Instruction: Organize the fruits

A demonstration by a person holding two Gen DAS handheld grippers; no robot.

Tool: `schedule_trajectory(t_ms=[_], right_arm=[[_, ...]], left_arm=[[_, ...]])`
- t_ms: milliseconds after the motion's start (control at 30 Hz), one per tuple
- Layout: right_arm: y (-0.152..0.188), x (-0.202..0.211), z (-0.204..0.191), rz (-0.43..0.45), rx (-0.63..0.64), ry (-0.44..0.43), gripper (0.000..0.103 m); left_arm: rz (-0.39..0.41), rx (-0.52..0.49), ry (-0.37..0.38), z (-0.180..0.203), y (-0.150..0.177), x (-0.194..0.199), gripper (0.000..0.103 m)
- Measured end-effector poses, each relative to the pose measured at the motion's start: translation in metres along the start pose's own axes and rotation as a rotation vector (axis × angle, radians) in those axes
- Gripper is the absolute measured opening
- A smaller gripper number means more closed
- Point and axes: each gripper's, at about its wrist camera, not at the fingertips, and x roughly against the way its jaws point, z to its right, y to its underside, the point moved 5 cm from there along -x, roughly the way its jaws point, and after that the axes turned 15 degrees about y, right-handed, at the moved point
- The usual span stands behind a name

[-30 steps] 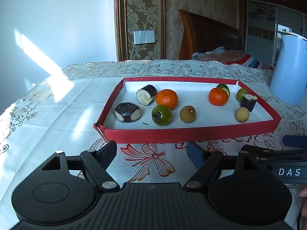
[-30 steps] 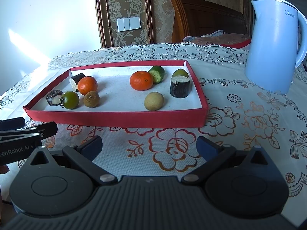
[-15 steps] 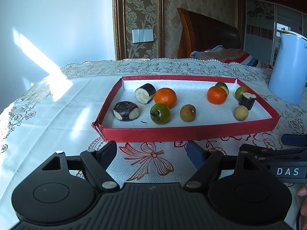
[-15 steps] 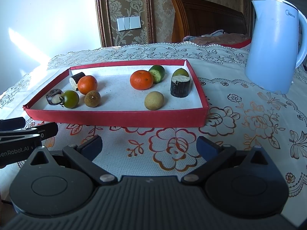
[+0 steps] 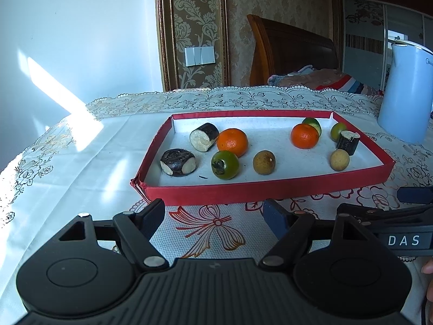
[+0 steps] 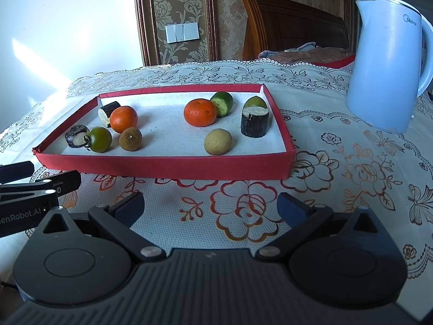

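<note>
A red-rimmed tray (image 5: 270, 187) (image 6: 167, 166) with a white floor holds two clusters of fruit. At its left lie an orange (image 5: 232, 142) (image 6: 124, 119), a green fruit (image 5: 225, 164) (image 6: 99, 139), a brown longan (image 5: 264, 162) (image 6: 130, 139) and two dark cane pieces (image 5: 177, 162) (image 5: 204, 136). At its right lie an orange (image 5: 304, 136) (image 6: 200, 112), two green fruits (image 6: 222, 103) (image 6: 255, 102), a pale longan (image 5: 339, 159) (image 6: 217, 141) and an upright cane piece (image 5: 348, 142) (image 6: 255, 122). My left gripper (image 5: 215, 211) and right gripper (image 6: 209, 204) are open and empty, in front of the tray's near rim.
A pale blue kettle (image 6: 389, 65) (image 5: 406, 94) stands right of the tray on the floral lace tablecloth (image 6: 351, 168). The table's left edge falls away near a sunlit wall. A wooden headboard (image 5: 292, 51) and bedding lie behind the table.
The left wrist view has drifted slightly, so the tray sits a little further left and lower. The right gripper has not moved. Both stay open.
</note>
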Motion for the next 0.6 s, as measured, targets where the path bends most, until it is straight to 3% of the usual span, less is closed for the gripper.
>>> schedule_trajectory(t_ms=[600], right_arm=[[0.001,0.0,-0.001,0.0,0.008,0.0,0.103]], left_arm=[[0.034,0.08,0.0,-0.019,-0.003,0.007,0.08]])
